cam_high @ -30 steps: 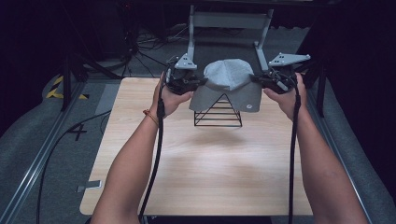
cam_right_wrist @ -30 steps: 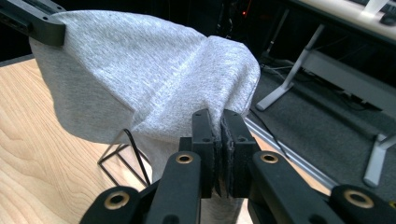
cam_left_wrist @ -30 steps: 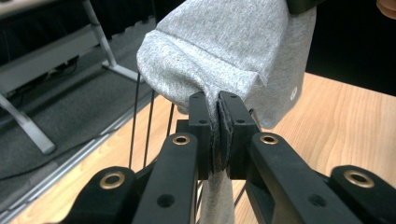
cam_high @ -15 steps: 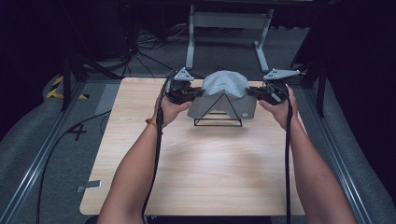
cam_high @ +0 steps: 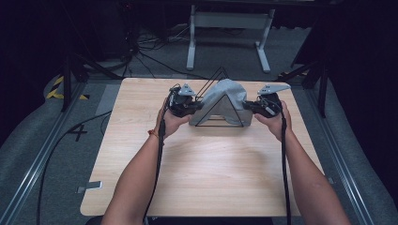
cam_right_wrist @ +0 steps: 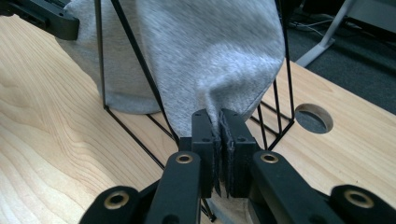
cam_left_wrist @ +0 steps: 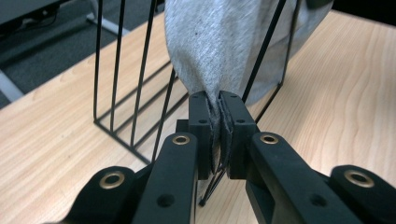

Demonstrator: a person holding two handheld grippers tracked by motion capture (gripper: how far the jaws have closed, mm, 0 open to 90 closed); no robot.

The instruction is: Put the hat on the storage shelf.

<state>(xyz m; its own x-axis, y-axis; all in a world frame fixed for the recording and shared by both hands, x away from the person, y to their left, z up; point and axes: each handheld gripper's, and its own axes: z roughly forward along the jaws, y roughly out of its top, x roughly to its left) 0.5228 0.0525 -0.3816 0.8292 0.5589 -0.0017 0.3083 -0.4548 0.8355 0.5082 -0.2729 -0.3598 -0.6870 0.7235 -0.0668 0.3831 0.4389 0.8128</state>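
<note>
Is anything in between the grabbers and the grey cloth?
No. The left gripper and the right gripper each already pinch an edge of the grey cloth, which is draped over the black wire rack. Only the rack's thin wires run close beside the jaws.

Grey cloth (cam_high: 224, 97) draped over a black wire rack (cam_high: 220, 119), at the table's far middle.

High overview; two close tongs-mounted views.
</note>
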